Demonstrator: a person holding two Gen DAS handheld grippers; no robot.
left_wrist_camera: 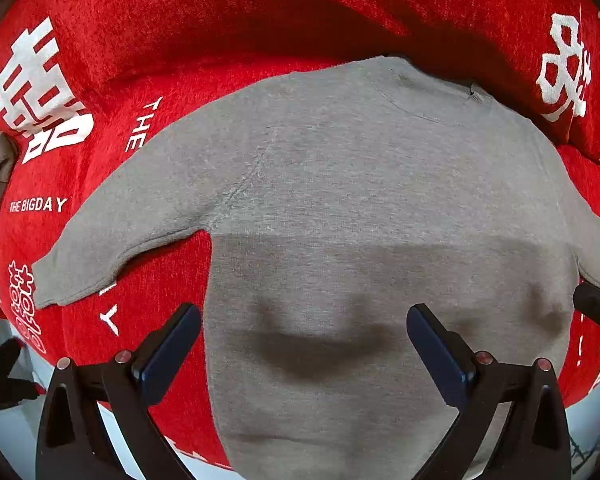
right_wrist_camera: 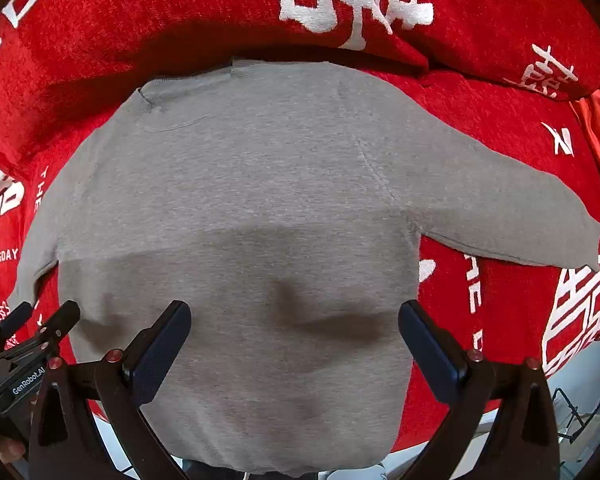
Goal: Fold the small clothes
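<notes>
Sweater [left_wrist_camera: 360,184]: grey, soft, light, limp; spread flat on red cover [left_wrist_camera: 140,40].
Your grip: pinch hem corners or cuffs.
Left gripper [left_wrist_camera: 304,320]: fingers spread, empty.
Right gripper [right_wrist_camera: 295,318]: fingers spread, empty.

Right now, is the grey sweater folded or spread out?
Spread out: the grey sweater lies flat on the red blanket, both sleeves extended sideways.

The grey sweater [left_wrist_camera: 340,184] is soft knit cloth, matt, with a fine fuzzy look. Under it, the red blanket [left_wrist_camera: 148,32] is thick, fluffy cloth with white printed letters. Both grippers have smooth black plastic arms, dark blue pads [right_wrist_camera: 160,354] and small shiny metal screws.
</notes>
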